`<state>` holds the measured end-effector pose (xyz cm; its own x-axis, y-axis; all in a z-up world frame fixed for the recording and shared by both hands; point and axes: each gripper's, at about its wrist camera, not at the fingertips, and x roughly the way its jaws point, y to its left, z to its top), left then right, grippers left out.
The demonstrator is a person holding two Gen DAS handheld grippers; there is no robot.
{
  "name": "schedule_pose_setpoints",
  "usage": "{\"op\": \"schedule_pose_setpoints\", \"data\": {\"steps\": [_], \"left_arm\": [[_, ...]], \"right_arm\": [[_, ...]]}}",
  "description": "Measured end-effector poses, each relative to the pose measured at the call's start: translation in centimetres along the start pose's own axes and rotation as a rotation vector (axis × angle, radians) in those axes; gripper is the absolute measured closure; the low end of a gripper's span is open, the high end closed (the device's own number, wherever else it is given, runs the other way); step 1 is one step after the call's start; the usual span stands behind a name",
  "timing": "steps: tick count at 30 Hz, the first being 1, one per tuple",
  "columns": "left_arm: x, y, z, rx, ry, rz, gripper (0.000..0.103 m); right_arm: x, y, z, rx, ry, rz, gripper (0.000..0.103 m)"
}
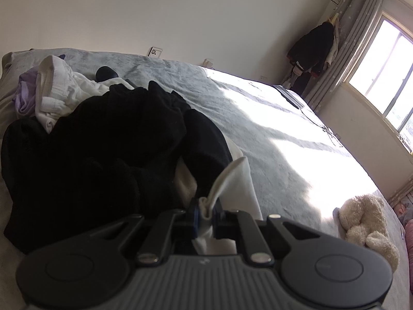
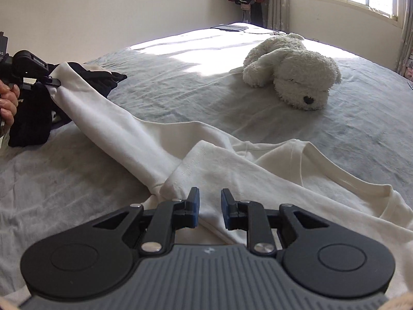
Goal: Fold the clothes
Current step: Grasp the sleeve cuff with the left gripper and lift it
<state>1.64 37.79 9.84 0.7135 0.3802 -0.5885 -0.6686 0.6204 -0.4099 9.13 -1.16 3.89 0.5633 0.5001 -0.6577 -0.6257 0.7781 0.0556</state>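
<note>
With the left gripper (image 1: 206, 210) clamped on the shirt (image 2: 232, 160) hem, bring the parted, empty right gripper (image 2: 209, 208) onto an edge and pull flat.

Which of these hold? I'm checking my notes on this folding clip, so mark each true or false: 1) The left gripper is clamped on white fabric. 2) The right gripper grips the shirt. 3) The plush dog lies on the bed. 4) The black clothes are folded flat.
1) True: the left gripper is shut on the white shirt.
2) False: the right gripper stands open above the shirt, its pads pressing nothing.
3) True: the plush dog lies on the bed.
4) False: the black clothes sit in a crumpled heap.
</note>
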Motion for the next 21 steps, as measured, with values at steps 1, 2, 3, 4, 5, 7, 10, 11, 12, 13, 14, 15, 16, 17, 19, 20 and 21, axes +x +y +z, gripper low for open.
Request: {"op": "schedule_pose_setpoints", "data": {"steps": [1, 2, 3, 4, 5, 7, 10, 11, 12, 13, 14, 15, 16, 17, 19, 20, 21], "left_arm": [[-0.1, 0.1, 0.1, -0.001, -0.001, -0.007, 0.094], [-0.3, 0.1, 0.2, -0.003, -0.003, -0.017, 0.094], [-0.4, 0.2, 0.3, -0.005, -0.001, -0.021, 0.094], [-0.5, 0.3, 0.4, -0.009, 0.001, -0.026, 0.094], [-0.5, 0.4, 0.5, -0.019, 0.002, -0.036, 0.094], [-0.7, 0.4, 0.6, -0.037, -0.003, -0.057, 0.094], [-1.0, 0.4, 0.9, -0.059, -0.019, -0.084, 0.094], [-1.1, 0.3, 0.9, -0.062, -0.025, -0.090, 0.094], [-1.3, 0.2, 0.9, -0.062, -0.032, -0.097, 0.094], [-1.4, 0.1, 1.0, -0.062, -0.040, -0.106, 0.094], [-1.6, 0.0, 1.0, -0.062, -0.047, -0.117, 0.094], [-1.7, -0.1, 1.0, -0.066, -0.052, -0.132, 0.094], [-1.8, -0.1, 1.0, -0.069, -0.056, -0.148, 0.094], [-2.0, -0.2, 1.1, -0.073, -0.062, -0.165, 0.094], [-2.5, -0.5, 1.2, -0.078, -0.082, -0.225, 0.094], [-2.7, -0.7, 1.2, -0.080, -0.090, -0.260, 0.094], [-3.0, -1.0, 1.2, -0.082, -0.095, -0.292, 0.094]], "right_arm": [[1.1, 0.4, 0.2, 0.000, 0.009, -0.025, 0.084], [2.0, 0.6, 0.4, 0.007, 0.014, -0.047, 0.088], [2.7, 0.4, 0.5, 0.031, 0.013, -0.063, 0.090], [3.2, 0.3, 0.6, 0.056, 0.008, -0.077, 0.091], [3.3, 0.2, 0.6, 0.081, -0.003, -0.085, 0.092], [3.4, 0.2, 0.8, 0.100, -0.007, -0.098, 0.092], [2.2, -0.3, 1.3, 0.144, -0.019, -0.091, 0.092], [1.4, -0.7, 1.3, 0.184, -0.059, -0.081, 0.092], [1.1, -0.9, 1.2, 0.212, -0.073, -0.074, 0.091], [1.7, -0.8, 0.9, 0.210, -0.033, -0.071, 0.088], [2.3, -0.8, 0.5, 0.208, 0.007, -0.068, 0.088], [2.6, -0.7, 0.3, 0.206, 0.031, -0.065, 0.088], [2.3, -0.6, 0.2, 0.206, 0.021, -0.065, 0.088], [1.9, -0.4, 0.1, 0.206, 0.011, -0.064, 0.088], [1.1, -0.3, 0.0, 0.216, -0.013, -0.058, 0.085], [0.3, -0.5, -0.1, 0.250, -0.034, -0.042, 0.084], [-0.4, -0.7, -0.2, 0.278, -0.052, -0.027, 0.083]]}}
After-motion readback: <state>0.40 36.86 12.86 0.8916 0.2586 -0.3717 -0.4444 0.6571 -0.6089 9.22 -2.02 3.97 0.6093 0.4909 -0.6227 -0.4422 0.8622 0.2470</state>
